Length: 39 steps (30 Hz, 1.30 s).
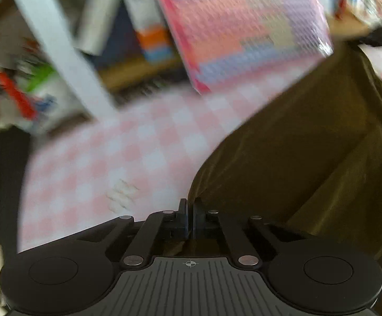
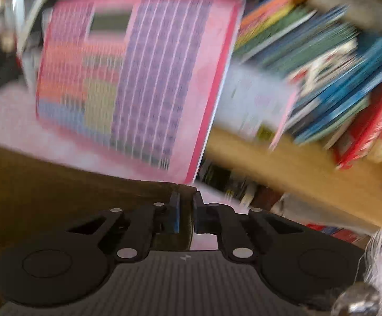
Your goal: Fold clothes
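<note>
An olive-brown garment hangs and drapes over a pink-and-white checked cloth. In the left wrist view my left gripper is shut on the garment's left edge, and the fabric spreads up and to the right from it. In the right wrist view my right gripper is shut on a corner of the same garment, which stretches away to the left. Both views are blurred by motion.
A pink box with a grid pattern stands at the back of the checked cloth, also in the right wrist view. A wooden shelf holds several leaning books to the right. A white post rises at the left.
</note>
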Each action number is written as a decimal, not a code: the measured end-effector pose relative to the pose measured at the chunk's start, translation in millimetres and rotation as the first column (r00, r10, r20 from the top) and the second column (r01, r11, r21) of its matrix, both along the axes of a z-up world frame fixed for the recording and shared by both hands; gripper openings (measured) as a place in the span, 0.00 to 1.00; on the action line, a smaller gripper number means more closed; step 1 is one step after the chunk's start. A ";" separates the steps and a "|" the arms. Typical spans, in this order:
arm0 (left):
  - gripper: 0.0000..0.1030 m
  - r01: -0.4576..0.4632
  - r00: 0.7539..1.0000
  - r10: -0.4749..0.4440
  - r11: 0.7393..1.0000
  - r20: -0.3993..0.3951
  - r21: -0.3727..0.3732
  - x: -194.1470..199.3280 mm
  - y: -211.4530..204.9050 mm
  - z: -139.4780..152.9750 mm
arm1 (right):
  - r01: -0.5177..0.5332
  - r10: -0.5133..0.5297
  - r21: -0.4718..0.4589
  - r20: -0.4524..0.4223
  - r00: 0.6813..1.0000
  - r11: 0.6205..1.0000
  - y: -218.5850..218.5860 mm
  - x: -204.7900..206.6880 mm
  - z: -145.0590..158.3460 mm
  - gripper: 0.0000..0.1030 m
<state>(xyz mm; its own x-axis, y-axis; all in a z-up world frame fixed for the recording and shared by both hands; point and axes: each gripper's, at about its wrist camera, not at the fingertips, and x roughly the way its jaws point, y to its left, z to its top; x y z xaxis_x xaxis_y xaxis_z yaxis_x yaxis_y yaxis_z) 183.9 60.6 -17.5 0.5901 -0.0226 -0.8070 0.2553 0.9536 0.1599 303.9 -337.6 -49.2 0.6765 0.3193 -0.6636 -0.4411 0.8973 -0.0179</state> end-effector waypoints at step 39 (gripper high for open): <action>0.56 -0.164 0.941 0.248 0.930 0.231 -0.329 -297.8 11.8 -3.5 | 0.660 -0.625 0.121 -0.234 0.745 0.741 -50.5 -433.3 -8.1 0.16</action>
<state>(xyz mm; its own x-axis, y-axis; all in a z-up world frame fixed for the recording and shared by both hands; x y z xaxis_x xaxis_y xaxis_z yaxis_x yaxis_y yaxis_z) -113.9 72.4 -21.0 0.7982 -0.0939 -0.5951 0.0361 0.9935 -0.1084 -129.5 -388.1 -57.4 0.6495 -0.0235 -0.7600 0.2622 0.9452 0.1948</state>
